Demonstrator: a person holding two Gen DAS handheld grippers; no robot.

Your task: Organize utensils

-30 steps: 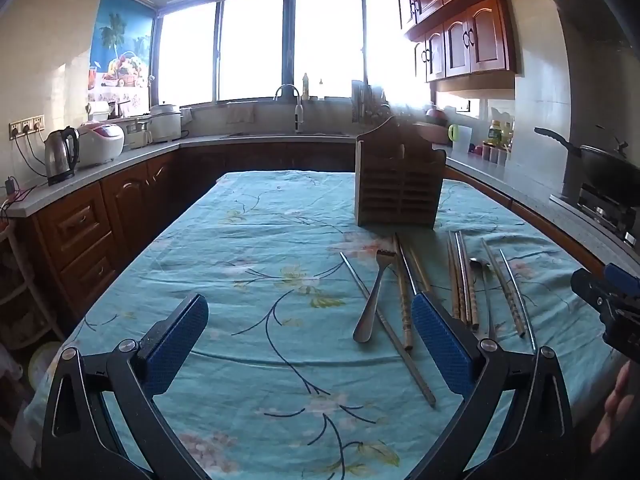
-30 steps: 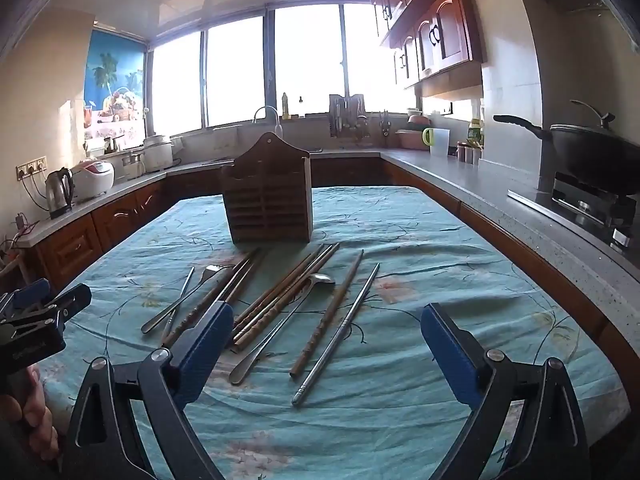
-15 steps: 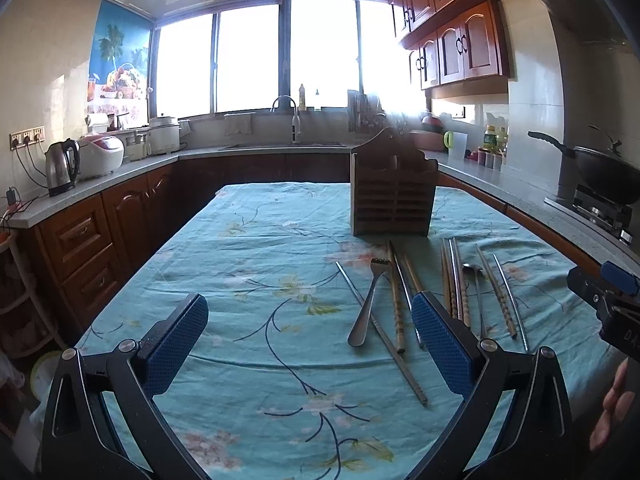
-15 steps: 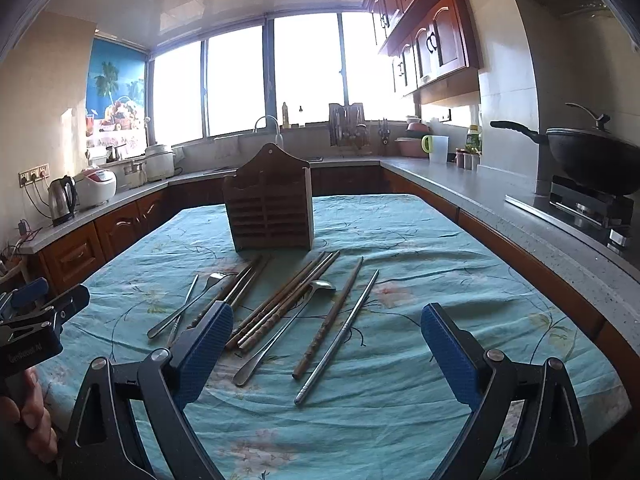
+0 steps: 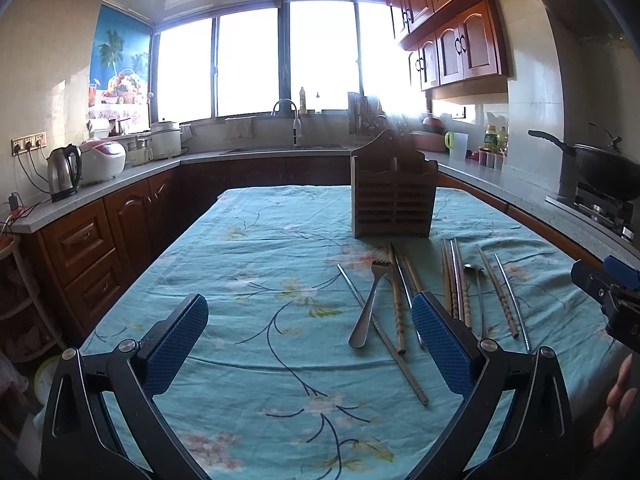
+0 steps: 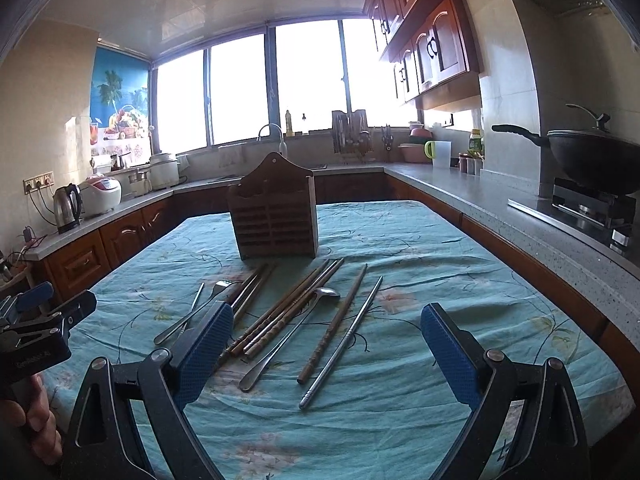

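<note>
Wooden holder [image 5: 393,196] stands upright on the counter [image 5: 256,264], which is covered w/ a teal flowered cloth. In front of it the utensils lie flat in a loose row: a fork [image 5: 369,304] on the left side, crossing a long metal chopstick [image 5: 384,334]; next come brown chopsticks [image 6: 280,316] in a bundle, touching each other; then a spoon [image 6: 292,336], one more brown chopstick [image 6: 334,328] and a metal chopstick [image 6: 344,340] at the right end, slightly apart. None is in the holder yet.

Your left tongs [image 5: 310,344] hang above the cloth, spread wide, nothing between the blue pads [image 5: 176,344]. Your right tongs [image 6: 326,356] are also wide and empty, low over the near ends of the spoon and the metal chopstick, not touching them. Each camera sees the other tongs at its edge, approx. side by side.
</note>
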